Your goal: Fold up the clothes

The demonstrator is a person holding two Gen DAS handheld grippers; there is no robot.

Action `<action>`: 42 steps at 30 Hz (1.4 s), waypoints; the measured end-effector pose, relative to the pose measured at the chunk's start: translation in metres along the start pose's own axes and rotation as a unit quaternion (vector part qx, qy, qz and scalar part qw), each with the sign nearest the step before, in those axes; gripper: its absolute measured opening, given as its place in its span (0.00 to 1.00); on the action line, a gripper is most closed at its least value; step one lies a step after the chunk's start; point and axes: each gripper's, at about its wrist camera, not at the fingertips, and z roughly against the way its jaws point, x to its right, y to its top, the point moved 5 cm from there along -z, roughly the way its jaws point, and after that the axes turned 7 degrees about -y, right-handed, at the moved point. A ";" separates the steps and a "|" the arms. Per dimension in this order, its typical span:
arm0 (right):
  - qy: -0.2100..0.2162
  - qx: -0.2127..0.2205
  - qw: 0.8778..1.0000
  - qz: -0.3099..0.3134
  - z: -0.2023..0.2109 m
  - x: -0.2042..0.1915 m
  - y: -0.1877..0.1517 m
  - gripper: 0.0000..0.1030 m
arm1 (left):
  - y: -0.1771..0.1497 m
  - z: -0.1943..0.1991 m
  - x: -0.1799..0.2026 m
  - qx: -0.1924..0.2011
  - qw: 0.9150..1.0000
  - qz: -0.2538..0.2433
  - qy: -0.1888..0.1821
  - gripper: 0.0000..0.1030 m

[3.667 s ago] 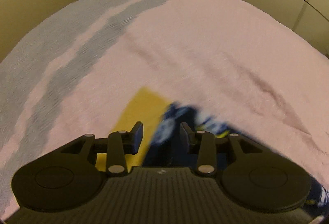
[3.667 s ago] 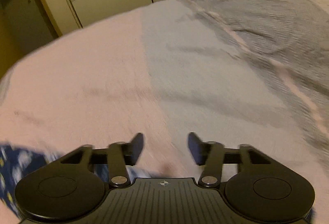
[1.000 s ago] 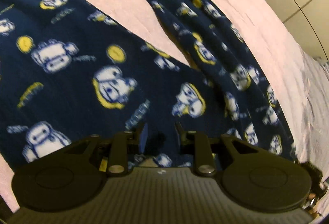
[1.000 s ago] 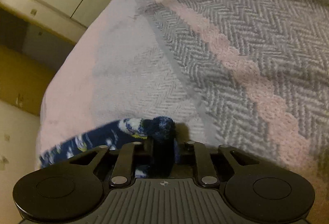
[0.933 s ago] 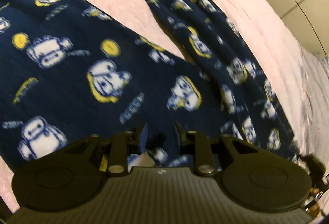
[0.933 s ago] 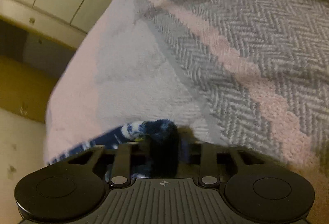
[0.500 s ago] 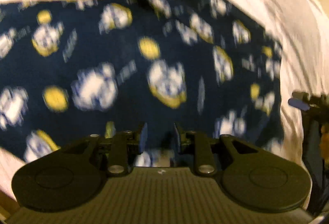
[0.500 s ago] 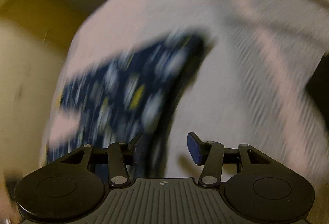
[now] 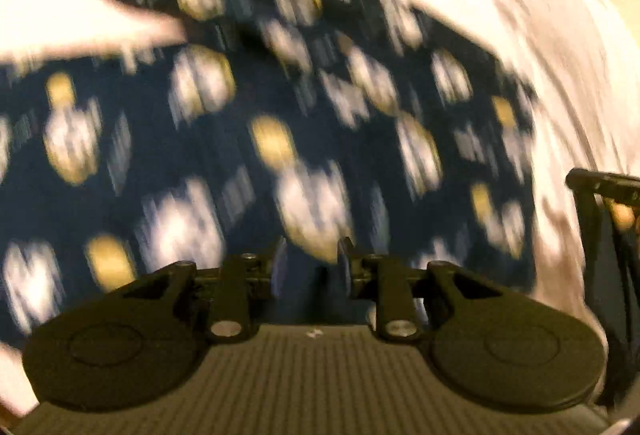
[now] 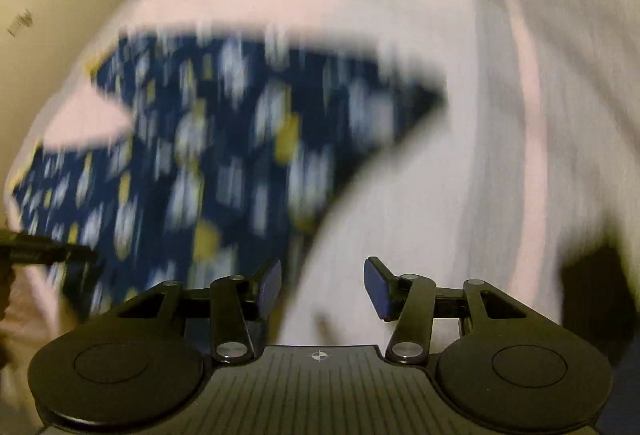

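While blur lasts: I judge slowly.
Left gripper: jaws narrow, pinching navy pyjama trousers.
Right gripper: jaws wide, empty.
Next: regrip edge squarely.

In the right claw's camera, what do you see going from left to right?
Other claw's tip → blue pajamas → right claw, open over the bed → pink blanket.

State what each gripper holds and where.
Right gripper: open, holding nothing. Left gripper: narrowly parted over the navy printed garment; a grip cannot be told through blur.
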 end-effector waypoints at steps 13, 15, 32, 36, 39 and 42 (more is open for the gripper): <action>-0.034 0.104 0.984 0.139 -0.147 -0.029 0.201 0.48 | 0.088 -0.077 -0.030 0.008 0.998 -0.034 0.054 0.22; -0.022 0.088 0.986 0.143 -0.167 -0.028 0.209 0.21 | 0.090 -0.081 -0.037 0.003 0.998 -0.031 0.051 0.22; -0.044 0.141 0.985 0.094 -0.152 -0.002 0.229 0.43 | 0.095 -0.061 -0.056 0.002 0.998 -0.042 0.046 0.21; -0.006 0.142 0.984 0.105 -0.134 -0.011 0.237 0.50 | 0.102 -0.051 -0.060 0.018 0.998 -0.043 0.051 0.21; 0.007 0.121 0.981 0.151 -0.137 -0.032 0.239 0.50 | 0.121 -0.044 -0.074 0.042 0.996 -0.031 0.067 0.21; 0.010 0.120 0.977 0.178 -0.151 -0.059 0.249 0.50 | 0.147 -0.041 -0.096 0.065 0.995 -0.007 0.076 0.21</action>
